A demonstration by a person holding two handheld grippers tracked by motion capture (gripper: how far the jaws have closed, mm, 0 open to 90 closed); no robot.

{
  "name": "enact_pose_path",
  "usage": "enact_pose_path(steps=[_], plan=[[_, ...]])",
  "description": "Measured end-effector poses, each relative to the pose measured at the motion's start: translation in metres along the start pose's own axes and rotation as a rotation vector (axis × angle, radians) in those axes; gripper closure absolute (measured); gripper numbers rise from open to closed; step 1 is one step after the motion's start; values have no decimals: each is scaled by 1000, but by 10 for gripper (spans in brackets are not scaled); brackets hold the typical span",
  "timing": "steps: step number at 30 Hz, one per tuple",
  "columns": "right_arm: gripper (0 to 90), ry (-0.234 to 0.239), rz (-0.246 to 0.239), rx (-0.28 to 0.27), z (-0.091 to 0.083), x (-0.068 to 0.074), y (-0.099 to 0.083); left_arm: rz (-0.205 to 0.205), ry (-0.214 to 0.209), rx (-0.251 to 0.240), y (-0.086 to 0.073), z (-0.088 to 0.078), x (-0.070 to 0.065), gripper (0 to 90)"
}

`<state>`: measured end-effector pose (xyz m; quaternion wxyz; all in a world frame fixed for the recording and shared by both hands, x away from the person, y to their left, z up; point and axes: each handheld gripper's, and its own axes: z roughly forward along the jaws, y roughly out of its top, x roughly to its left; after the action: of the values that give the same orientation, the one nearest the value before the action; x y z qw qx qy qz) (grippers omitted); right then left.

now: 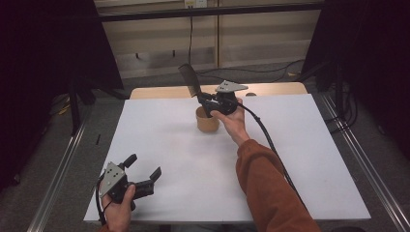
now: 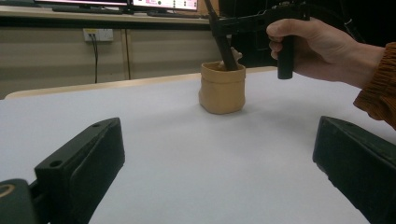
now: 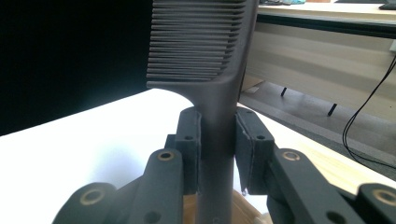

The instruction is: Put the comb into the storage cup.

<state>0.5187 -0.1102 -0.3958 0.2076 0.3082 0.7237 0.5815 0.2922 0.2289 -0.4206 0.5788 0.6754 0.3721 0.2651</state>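
The broad white rectangular counter carries almost nothing: near its far middle stands a small tan soft-sided cup, and everything else is bare. Next in size are the two hand-held tools. The left gripper rests low at the near left corner, its fingers spread wide with nothing between them, pointing across the counter toward the cup. The right gripper is held just above the cup, its fingers pinching the stem of a dark plastic wide-toothed comb whose toothed head rises tilted above the hand. In the left gripper view the comb's handle reaches down inside the cup's mouth. As I judge it, the work is putting the comb into the cup, and it looks mostly done: the handle end is already in, but the grip is not yet released, so what remains is to let go, see that the comb leans steadily against the rim, and draw the hand clear without tipping the light cup. How deep the handle sits and whether it touches the bottom is hidden by the cup's wall; a pale shape at the rim behind the handle is too small to identify.
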Motion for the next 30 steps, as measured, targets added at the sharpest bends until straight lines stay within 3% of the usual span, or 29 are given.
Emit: enact_pose_path(steps=[11,30], plan=[[728,-17,-14,24,-1,2,-8,-2,0,3,-1,2,0,23],[727,-37,10,39,-5,1,-16,1,-4,4,0,2,-1,23]])
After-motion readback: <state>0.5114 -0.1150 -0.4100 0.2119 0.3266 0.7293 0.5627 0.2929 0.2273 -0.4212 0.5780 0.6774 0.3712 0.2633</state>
